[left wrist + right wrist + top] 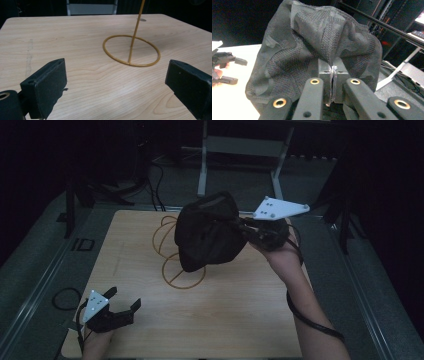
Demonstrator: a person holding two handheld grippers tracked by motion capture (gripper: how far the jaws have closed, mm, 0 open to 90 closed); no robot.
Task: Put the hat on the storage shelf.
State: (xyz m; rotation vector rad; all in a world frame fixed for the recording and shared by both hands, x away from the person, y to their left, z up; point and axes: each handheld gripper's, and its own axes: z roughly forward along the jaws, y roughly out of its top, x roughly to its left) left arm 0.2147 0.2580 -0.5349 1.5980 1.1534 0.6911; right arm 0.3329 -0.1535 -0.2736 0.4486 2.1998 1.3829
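A black mesh fabric bag [207, 232] hangs above the wooden table [240, 320], pinched by a fold in the closed jaws of the right gripper [248, 227], which is lifted over the table's far side. Beneath and beside the bag stands a yellow wire stand [175, 270], its ring base [131, 50] flat on the wood. The left gripper [125, 301] rests low at the near left corner, jaws spread wide and holding nothing, the ring base ahead of them.

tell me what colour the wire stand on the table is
Mustard yellow: the thin wire stand with a ring base shows best in the left gripper view, on the pale wooden table.
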